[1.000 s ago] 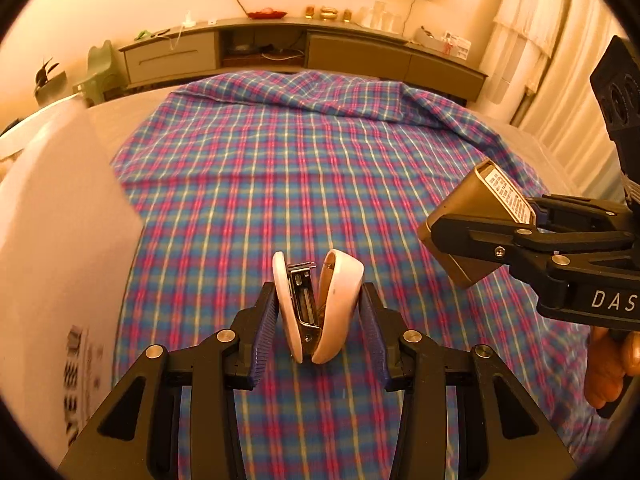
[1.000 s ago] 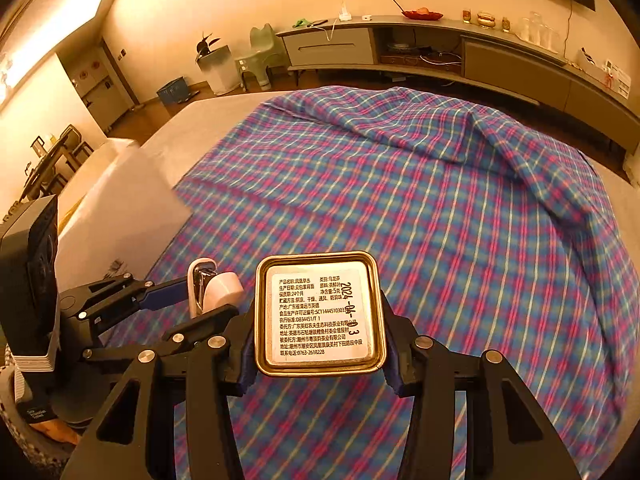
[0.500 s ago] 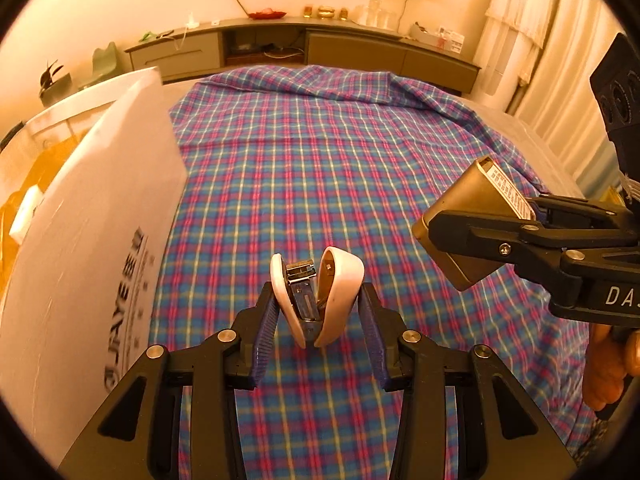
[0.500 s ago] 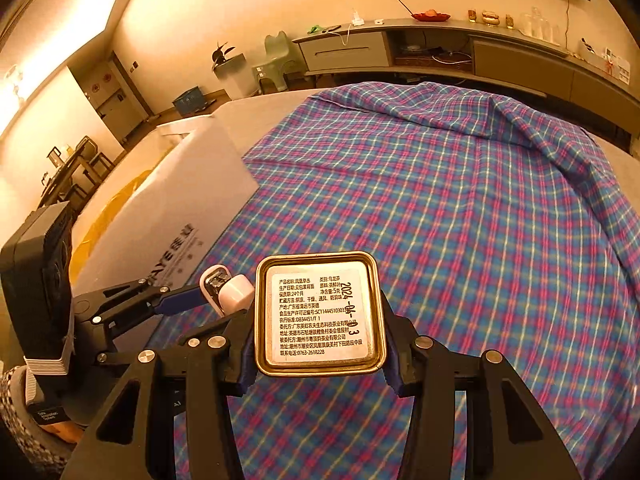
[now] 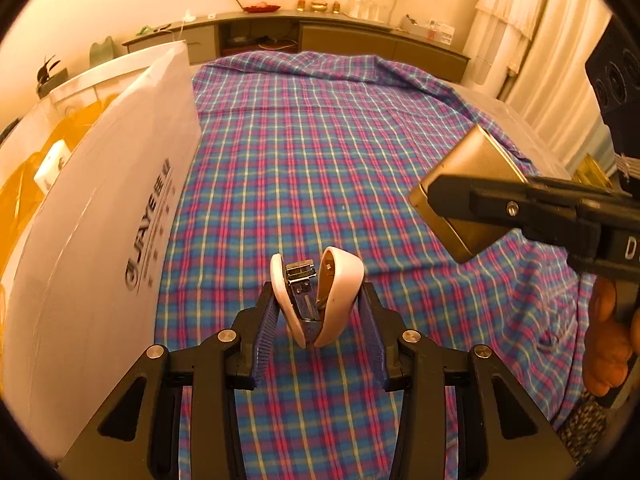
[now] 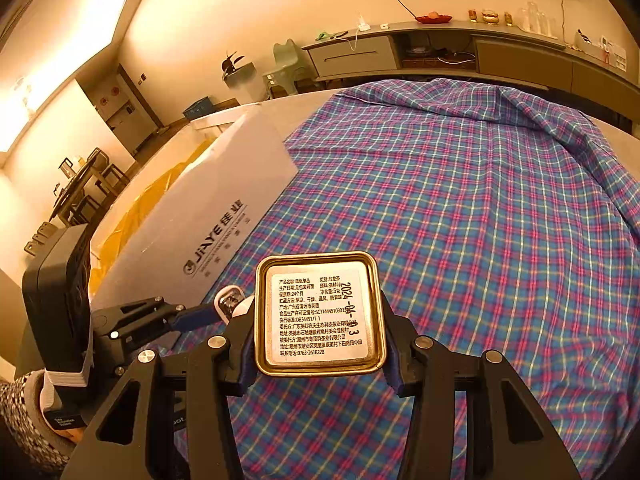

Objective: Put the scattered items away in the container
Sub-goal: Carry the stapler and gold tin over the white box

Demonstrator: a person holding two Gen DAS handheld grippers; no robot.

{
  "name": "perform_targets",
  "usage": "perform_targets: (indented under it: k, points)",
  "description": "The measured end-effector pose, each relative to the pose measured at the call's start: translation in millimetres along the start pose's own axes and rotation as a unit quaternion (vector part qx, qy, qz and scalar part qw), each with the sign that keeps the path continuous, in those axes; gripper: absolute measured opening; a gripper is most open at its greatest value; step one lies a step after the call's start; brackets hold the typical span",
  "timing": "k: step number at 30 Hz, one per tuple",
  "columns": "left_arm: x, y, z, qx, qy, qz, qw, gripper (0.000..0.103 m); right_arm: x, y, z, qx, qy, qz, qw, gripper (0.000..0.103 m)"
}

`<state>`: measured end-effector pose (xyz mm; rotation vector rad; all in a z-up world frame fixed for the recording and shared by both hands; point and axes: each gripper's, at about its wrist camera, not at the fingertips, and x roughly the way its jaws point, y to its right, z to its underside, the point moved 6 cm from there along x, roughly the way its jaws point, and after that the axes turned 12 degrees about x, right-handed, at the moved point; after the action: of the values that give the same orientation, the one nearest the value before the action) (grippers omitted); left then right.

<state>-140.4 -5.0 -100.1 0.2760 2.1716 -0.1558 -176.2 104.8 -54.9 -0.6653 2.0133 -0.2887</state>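
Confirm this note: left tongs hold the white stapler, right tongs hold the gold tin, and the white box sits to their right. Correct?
Not quite. The white box sits to their left, as the left wrist view shows. The left tongs do hold the white stapler, the right tongs the gold tin.

- Two handheld grippers: the left gripper (image 5: pixel 318 312) and the right gripper (image 6: pixel 320 332), each with two fingers.
- One white stapler (image 5: pixel 316 300), clamped between the left gripper's fingers.
- One square gold tin (image 6: pixel 320 314) with a printed label, clamped between the right gripper's fingers.
- One white cardboard box (image 5: pixel 100 220), flaps open, one printed logo on its side.
- One yellow lining (image 6: pixel 148 204) inside the box.
- One small white item (image 5: pixel 52 164) lying inside the box; what it is cannot be told.
- One plaid cloth (image 6: pixel 460 220) spread over the surface.
- One long low cabinet (image 6: pixel 480 56) along the far wall.
- One red dish (image 6: pixel 433 18) on top of that cabinet.
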Motion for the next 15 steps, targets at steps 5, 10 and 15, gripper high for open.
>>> perform_targets:
  k: [5,10,15]
  points:
    - [-16,9,15,0.008,0.002,0.008,0.9999,0.042,-7,-11,11,-0.002,0.001,-0.007,1.0,0.05]
    - [-30,17,29,0.018,0.005,0.016,0.9997,0.042,-11,-24,23,-0.008,-0.001,-0.014,1.0,0.05]
    - [-44,19,39,0.019,0.011,0.021,0.9995,0.042,-15,-38,36,-0.016,-0.001,-0.018,1.0,0.05]
